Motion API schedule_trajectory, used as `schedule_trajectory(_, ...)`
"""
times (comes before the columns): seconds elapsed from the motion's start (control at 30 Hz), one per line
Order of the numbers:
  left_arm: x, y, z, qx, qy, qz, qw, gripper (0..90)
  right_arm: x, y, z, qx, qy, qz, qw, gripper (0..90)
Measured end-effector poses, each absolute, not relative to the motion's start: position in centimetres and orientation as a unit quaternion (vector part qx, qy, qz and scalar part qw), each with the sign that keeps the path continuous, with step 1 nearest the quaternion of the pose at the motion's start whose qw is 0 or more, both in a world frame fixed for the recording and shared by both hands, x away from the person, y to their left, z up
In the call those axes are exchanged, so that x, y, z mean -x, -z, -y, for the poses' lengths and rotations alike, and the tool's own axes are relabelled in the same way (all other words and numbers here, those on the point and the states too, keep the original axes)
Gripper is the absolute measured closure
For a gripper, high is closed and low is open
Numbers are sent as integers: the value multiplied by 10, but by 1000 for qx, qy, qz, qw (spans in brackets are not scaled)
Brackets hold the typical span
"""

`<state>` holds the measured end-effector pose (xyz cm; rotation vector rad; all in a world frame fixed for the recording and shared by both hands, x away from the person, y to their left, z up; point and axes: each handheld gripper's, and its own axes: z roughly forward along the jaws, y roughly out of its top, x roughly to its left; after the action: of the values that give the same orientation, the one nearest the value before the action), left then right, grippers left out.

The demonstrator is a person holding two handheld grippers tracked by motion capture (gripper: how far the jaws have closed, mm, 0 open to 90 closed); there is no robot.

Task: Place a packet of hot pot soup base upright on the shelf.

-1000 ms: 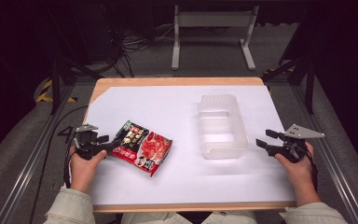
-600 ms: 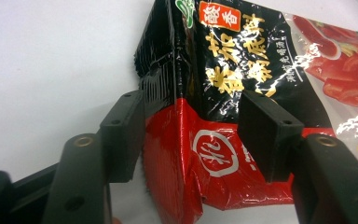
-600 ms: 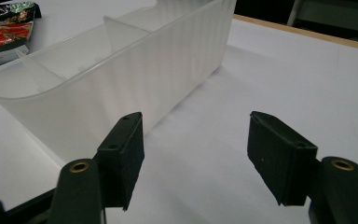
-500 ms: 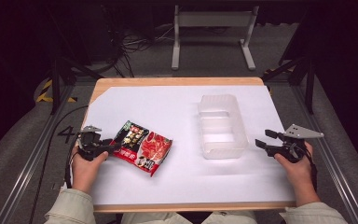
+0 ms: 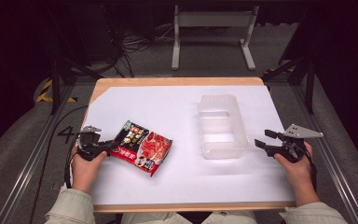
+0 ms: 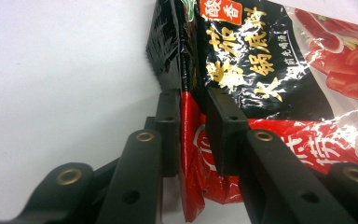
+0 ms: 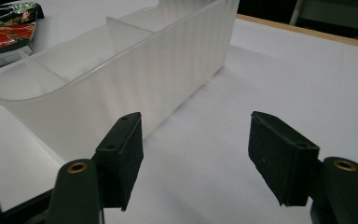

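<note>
Change over the last second: small.

Left gripper [image 5: 109,145]: sits a touch nearer the person's edge of the tabletop [image 5: 177,191] than a second ago, with its tips on the left end of the noodle packet [image 5: 142,147]. In the left gripper view, jaws drawn close together, with the packet's sealed red edge [image 6: 189,140] standing upright between them. Looks clamped, with barely any gap on either side.

Packet: lies where it lay before, on the left half of the tabletop, askew, well apart from the bin [image 5: 223,151]. Mostly flat; pinched end raised off the white surface, judging by the left gripper view.

Meaning for the work: grip looks just taken, lift not yet begun. Likely next: raise the packet and carry it right, toward the bin. Thin foil edge, so some risk of slipping or of the packet swinging.

Right gripper [image 5: 264,139]: no real shift. Hovers just right of the bin's near corner, not touching it. Jaws wide apart, nothing between them, as in the right gripper view [image 7: 196,161].

Bin: clear plastic, long, rounded ends, standing upright right of centre. Split by cross dividers [image 7: 128,35] into compartments. Nothing in any of them, as far as the frosted walls allow.
</note>
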<state>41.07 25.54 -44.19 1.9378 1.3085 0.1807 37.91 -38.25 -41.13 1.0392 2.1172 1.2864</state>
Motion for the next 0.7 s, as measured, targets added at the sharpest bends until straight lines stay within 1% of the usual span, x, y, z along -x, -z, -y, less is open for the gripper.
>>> schedule_trajectory(0.13,-410,441,-256,-758,-74,-515,393,846,-379,412,382,-377,-465,-769,226,355)
schedule_trajectory(0.23,-409,439,-255,-758,-78,-513,395,873,-379,412,382,-376,-464,-769,229,348)
schedule_trajectory(0.47,-402,426,-253,-751,-109,-498,419,886,-378,410,383,-379,-462,-765,240,341)
schedule_trajectory(0.5,-402,424,-253,-749,-107,-497,424,886,-378,409,383,-380,-462,-764,241,341)
schedule_trajectory(0.7,-396,406,-244,-752,-136,-481,430,887,-377,404,383,-383,-461,-763,241,367)
